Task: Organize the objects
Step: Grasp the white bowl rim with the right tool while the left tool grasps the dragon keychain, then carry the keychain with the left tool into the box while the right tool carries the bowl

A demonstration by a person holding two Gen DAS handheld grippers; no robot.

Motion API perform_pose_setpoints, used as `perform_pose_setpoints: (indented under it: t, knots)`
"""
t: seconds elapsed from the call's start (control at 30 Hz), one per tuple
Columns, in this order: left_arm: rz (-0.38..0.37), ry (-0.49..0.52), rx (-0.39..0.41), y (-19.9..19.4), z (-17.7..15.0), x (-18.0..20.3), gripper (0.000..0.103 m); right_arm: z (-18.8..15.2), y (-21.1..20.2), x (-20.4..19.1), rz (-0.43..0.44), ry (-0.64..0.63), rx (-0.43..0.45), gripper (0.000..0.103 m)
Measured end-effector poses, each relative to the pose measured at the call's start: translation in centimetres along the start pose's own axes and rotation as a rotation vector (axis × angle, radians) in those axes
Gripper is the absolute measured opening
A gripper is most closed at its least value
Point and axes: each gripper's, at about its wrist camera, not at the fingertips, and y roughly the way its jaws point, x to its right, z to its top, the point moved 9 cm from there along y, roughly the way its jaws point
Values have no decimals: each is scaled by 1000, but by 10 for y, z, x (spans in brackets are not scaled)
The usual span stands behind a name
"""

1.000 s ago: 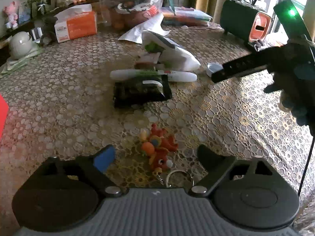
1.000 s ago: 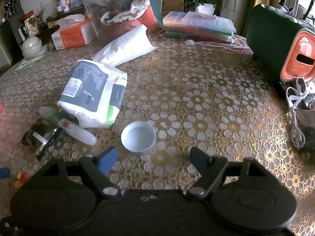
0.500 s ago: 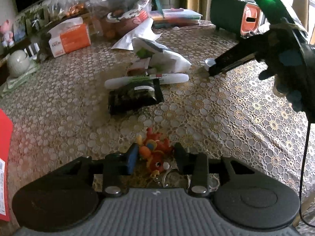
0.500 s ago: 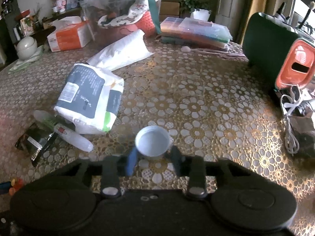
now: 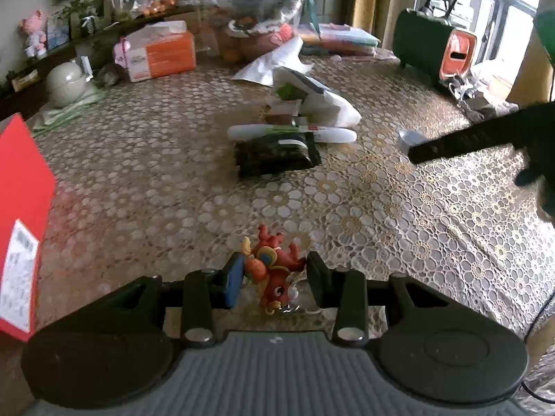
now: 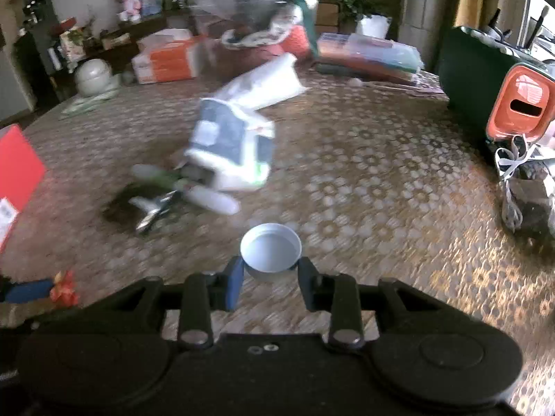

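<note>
Gripping red toy keychain [image 5: 274, 274] in my left tongs [image 5: 274, 279], white cap [image 6: 271, 251] in my right tongs [image 6: 270, 279], both above counter [image 5: 156, 173].

- Left gripper [image 5: 272, 275]: black linkage arms with silver round screws, ribbed grey housing, two round black discs; one blue-padded finger, one black.
- Right gripper [image 6: 267, 277]: the same build, smooth black housing with two small silver holes.

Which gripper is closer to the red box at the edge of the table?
Left. The left gripper, shut on a toy keychain, is nearer the red box. The right gripper holds a white cap farther away, on the far side of the left one.
</note>
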Motion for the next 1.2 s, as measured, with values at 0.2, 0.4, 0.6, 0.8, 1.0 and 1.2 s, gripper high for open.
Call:
perform_pose_setpoints:
  t: [0.2,0.4,0.6,0.8,1.0,1.2]
  knots:
    - [-7,-52,7,-26,-6,-22,38,-13,-31,-44,67,-37,5,34]
    - [-26,-90,23,-64,-11,-47,38,-16,-67,-93,133,-100,30,34]
    - [-22,-122,64,-105,-15,-76,38,-19,-95,-145,178,-174,39,34]
    - [-10,-131,68,-138,-20,-109,38,-17,-112,-193,209,-243,50,34]
    - [28,-105,93,-173,-23,-143,38,-14,-122,-240,233,-312,61,34]
    - [68,-129,125,-203,-21,-187,38,-2,-126,-288,257,-385,97,34]
